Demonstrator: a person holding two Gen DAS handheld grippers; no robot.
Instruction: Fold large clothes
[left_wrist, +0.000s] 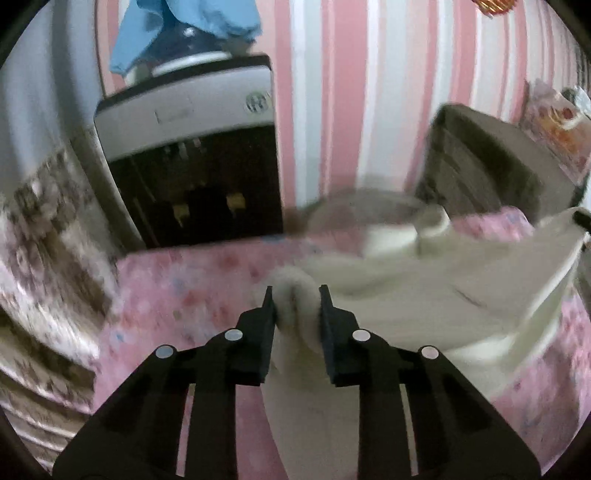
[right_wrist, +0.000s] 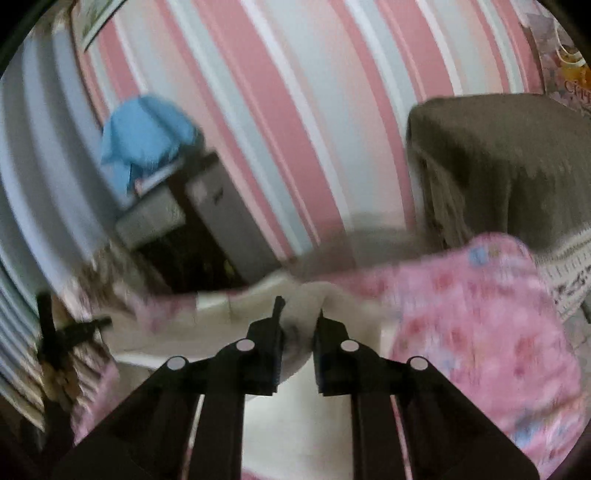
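1. On the pink floral bed (left_wrist: 192, 280), the cream garment (left_wrist: 424, 295) is spread, one bunched edge clenched by the left gripper (left_wrist: 295, 295).
2. Further right, another bunched edge is pinched by the right gripper (right_wrist: 299, 312).
3. Both edges are best carried level and taut, so the fold is laid without wrinkles.

light: soft, even, indoor; no glare | blur: heavy motion smear in both views, worst on far pink-and-white striped wall (right_wrist: 295, 110) | edges: fisheye bending, dark corner vignette
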